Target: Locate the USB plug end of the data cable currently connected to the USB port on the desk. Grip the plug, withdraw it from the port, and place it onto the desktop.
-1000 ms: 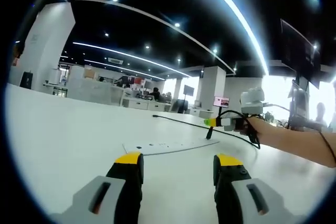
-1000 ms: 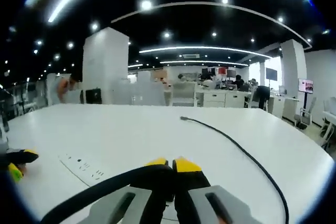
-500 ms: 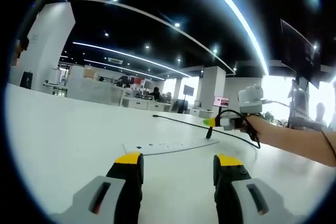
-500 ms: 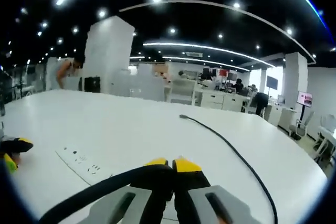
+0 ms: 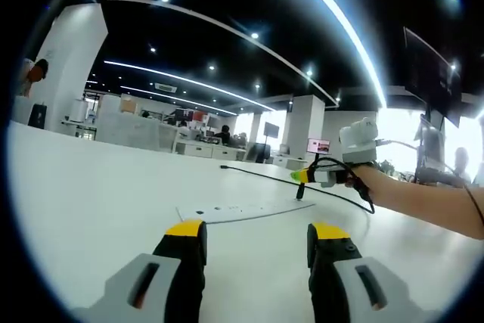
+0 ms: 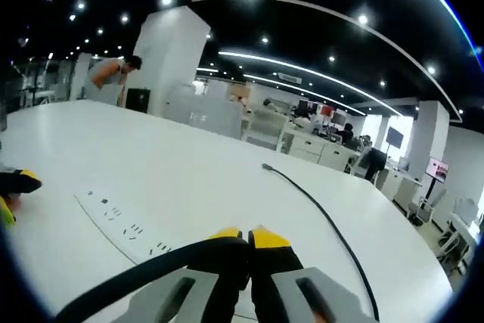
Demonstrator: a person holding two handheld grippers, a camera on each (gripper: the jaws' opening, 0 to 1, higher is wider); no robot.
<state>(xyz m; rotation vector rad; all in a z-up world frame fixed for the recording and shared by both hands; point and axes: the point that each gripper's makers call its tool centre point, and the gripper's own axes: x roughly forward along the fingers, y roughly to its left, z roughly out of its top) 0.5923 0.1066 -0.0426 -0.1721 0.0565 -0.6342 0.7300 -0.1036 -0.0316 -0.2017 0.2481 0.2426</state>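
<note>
Right tool (image 6: pixel 249 241) clenched on the black cable (image 6: pixel 333 230) — raised above the tabletop (image 6: pixel 189 179); left tool (image 5: pixel 255 238) released, beside the port strip (image 5: pixel 242 210).

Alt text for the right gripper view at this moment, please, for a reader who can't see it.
The right gripper, jaws closed on a black cable, hangs above a white desk. A flush socket strip lies to its left, the cable runs away across the desk, and an open office lies behind.
</note>
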